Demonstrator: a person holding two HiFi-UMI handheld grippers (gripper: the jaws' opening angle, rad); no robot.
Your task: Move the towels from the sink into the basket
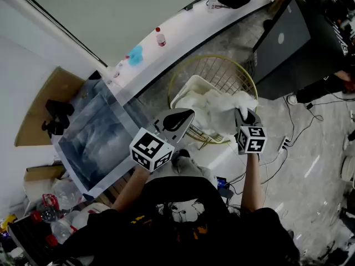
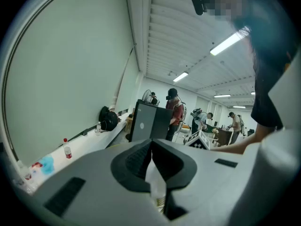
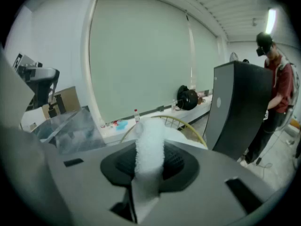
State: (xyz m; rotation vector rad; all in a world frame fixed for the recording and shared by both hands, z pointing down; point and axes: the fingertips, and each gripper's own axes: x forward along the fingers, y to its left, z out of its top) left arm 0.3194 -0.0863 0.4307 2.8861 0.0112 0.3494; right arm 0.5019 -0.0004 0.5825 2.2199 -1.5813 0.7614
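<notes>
A round yellow wire basket stands on the floor ahead of me, piled with white towels. My right gripper hangs over its right side, shut on a fluffy white towel that bulges up between its jaws. My left gripper is at the basket's near left edge, beside the towels. In the left gripper view its jaws meet at the tips. A white sliver shows in the gap behind them; whether it is pinched is unclear.
A clear plastic tub lies to my left, and a white ledge with small bottles runs behind the basket. A dark grey cabinet stands right of the basket. Cables cross the floor. People stand farther off.
</notes>
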